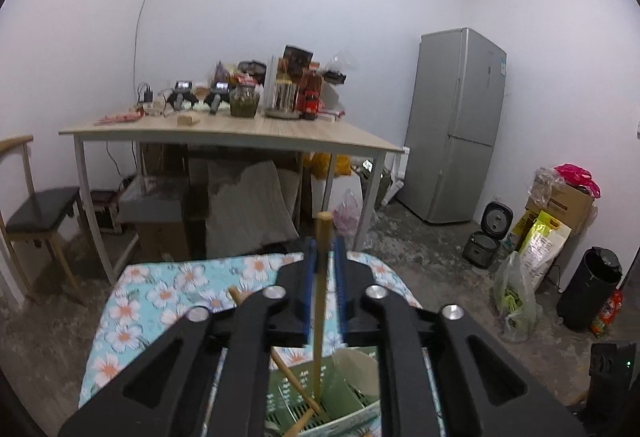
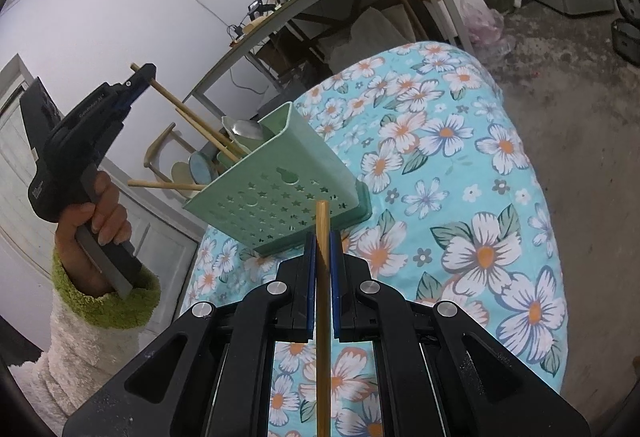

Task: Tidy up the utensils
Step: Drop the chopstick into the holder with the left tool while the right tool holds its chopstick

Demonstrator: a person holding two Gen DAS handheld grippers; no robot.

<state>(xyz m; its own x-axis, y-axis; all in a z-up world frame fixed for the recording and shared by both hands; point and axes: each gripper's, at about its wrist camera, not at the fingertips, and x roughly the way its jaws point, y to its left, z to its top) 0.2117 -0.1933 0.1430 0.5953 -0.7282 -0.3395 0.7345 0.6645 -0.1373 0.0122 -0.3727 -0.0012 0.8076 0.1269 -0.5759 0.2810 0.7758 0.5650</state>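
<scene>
A green perforated utensil holder stands on the floral-cloth table, with spoons and wooden sticks in it. My left gripper hovers above its far side. In the left wrist view its jaws stand slightly apart around an upright wooden chopstick, and the right pad is clear of it. The chopstick's lower end reaches down into the holder. My right gripper is just in front of the holder, shut on another wooden chopstick that points forward.
A hand in a green-cuffed sleeve holds the left gripper. Beyond the floral table stand a cluttered wooden table, a chair and a grey fridge. Bags, a rice cooker and a black bin sit on the floor.
</scene>
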